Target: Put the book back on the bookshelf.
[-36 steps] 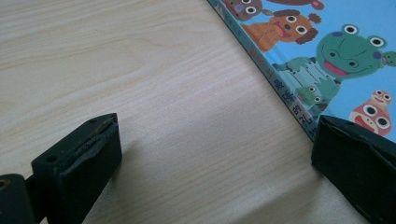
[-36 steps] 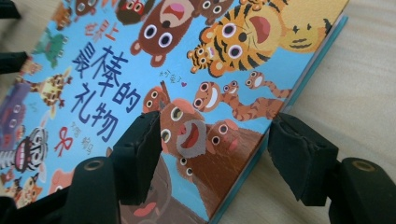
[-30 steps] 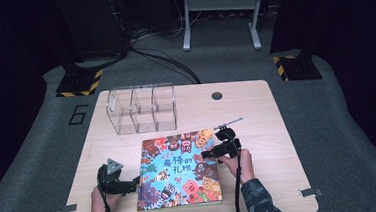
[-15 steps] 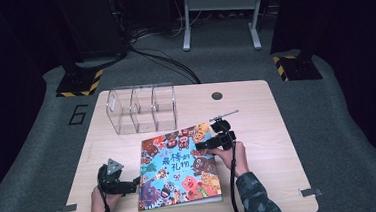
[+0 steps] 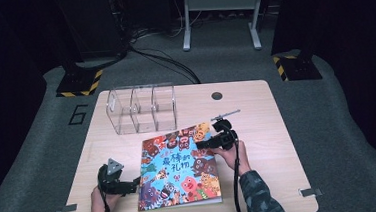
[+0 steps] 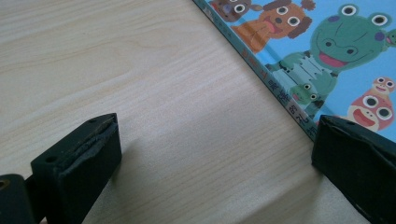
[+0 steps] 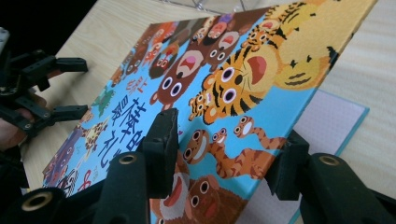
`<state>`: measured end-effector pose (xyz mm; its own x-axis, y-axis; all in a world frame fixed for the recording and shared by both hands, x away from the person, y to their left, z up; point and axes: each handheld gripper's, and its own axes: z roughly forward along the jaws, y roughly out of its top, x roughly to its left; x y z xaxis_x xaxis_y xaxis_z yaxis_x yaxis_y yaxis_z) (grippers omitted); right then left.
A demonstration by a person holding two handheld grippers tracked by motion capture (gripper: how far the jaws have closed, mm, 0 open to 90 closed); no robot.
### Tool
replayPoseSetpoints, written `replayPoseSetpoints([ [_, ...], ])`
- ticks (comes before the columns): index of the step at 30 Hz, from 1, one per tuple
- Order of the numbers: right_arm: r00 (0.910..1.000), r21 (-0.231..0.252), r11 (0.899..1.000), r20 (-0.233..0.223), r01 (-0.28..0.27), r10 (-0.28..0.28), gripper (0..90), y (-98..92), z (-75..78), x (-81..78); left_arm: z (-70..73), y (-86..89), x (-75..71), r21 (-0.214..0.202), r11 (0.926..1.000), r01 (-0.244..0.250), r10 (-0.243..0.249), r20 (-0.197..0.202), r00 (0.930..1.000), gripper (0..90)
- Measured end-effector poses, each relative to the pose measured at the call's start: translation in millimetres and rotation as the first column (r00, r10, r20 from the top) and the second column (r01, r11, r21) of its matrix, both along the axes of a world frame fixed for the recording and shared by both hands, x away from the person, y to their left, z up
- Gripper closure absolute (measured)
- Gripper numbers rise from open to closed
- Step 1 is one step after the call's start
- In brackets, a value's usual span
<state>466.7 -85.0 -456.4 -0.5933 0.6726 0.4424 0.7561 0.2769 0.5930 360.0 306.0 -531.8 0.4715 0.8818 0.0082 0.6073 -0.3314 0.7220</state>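
Book [image 5: 178, 169] lies flat on the table [image 5: 281, 179], front-centre, angled a bit, spine on the left side. Cover is a colourful cartoon-animal print: tigers, frogs, bears.

Right gripper [image 5: 209, 143] is at the book's right edge, upper half. In the right gripper view, the cover [image 7: 243, 93] is lifted off the first page [image 7: 327, 121]; the white page is exposed underneath at the right. One jaw sits on top of the cover, the other under its edge. Jaws have just been closing and now pinch the cover between them. Right hand [image 5: 232, 155] sits behind it, cable trailing back along the sleeve.

Left gripper [image 5: 131, 186] is low at the book's left edge, near the bottom corner, resting by the spine. In the left gripper view, jaws stand wide apart, nothing clamped. One jaw is over bare table, the other sits right at the spine [image 6: 275, 88], over the cover's edge. Can't tell if it touches the book. Left hand [image 5: 102, 199] holds it from behind, grey plate on top.

Clear organizer [image 5: 141, 109] with three compartments stands behind the book, well apart from both grippers. Thin metal rod [image 5: 225, 115] lies on the table just beyond the right gripper, near the book's top-right corner. Small dark round hole [image 5: 217, 95] in the tabletop farther back.
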Motion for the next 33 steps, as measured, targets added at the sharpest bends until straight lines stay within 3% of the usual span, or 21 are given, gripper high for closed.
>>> replayPoseSetpoints([
  [6,0.9977,0.029,0.999,0.063,-0.026,0.024,53.0,-2.4,2.8,-6.5,-0.2,1.3,2.7,0.004,0.9997,0.023,-0.023,0.006,0.9997,0.8],
  [7,0.9957,0.029,0.999,0.087,-0.035,0.032,53.1,-3.0,3.2,-7.3,0.0,1.3,3.3,0.003,0.9997,0.023,-0.023,0.003,0.9997,0.8],
  [10,0.9946,0.033,0.999,0.097,-0.039,0.036,53.0,-3.4,2.9,-7.2,2.2,2.5,4.2,0.003,0.9993,0.036,-0.036,-0.025,0.999,0.6],
  [11,0.9961,0.033,0.999,0.084,-0.032,0.029,53.0,-3.4,2.3,-6.7,1.5,1.7,4.5,-0.003,0.9994,0.034,-0.034,-0.016,0.9993,0.6],
  [12,0.9996,0.033,0.999,0.027,-0.008,0.007,52.8,-3.9,1.1,-5.3,2.3,0.8,4.4,-0.009,0.9997,0.022,-0.022,-0.027,0.9994,0.1],
  [14,0.9998,0.031,1.0,0.017,-0.003,0.002,52.8,-3.9,0.6,-4.6,1.7,0.6,4.6,-0.023,0.9996,0.016,-0.017,-0.02,0.9997,0.0],
  [16,0.9993,0.027,0.999,-0.03,0.022,-0.021,52.2,-3.8,-0.2,-2.7,0.1,1.2,3.6,-0.043,0.999,0.014,-0.014,-0.004,0.9999,0.1],
  [18,0.9991,0.028,0.999,-0.033,0.026,-0.025,51.8,-3.3,-0.4,-2.2,-0.1,1.7,3.4,-0.048,0.9987,0.017,-0.017,-0.002,0.9999,0.2],
  [21,0.998,-0.004,0.999,-0.045,0.044,-0.044,48.9,0.8,-1.2,0.8,0.2,1.7,3.6,-0.043,0.9986,0.03,-0.03,-0.004,0.9995,0.6],
  [22,0.9969,0.006,0.999,-0.063,0.049,-0.048,48.9,3.4,-2.2,4.2,0.4,1.1,3.0,-0.014,0.9989,0.046,-0.046,-0.004,0.9989,1.3],
  [24,0.9949,0.001,0.998,-0.081,0.061,-0.061,48.3,8.8,-2.0,6.2,0.2,1.0,2.6,0.001,0.9989,0.046,-0.046,0.003,0.9989,2.4],
  [27,0.9956,-0.013,0.998,-0.065,0.067,-0.067,48.1,17.0,-1.9,8.2,0.2,0.8,2.6,-0.001,0.999,0.045,-0.045,0.002,0.999,2.4],
  [33,0.9961,0.016,0.996,-0.027,0.084,-0.084,52.7,17.4,1.9,4.9,0.2,0.8,2.5,-0.001,0.999,0.044,-0.044,0.002,0.999,2.4],
])
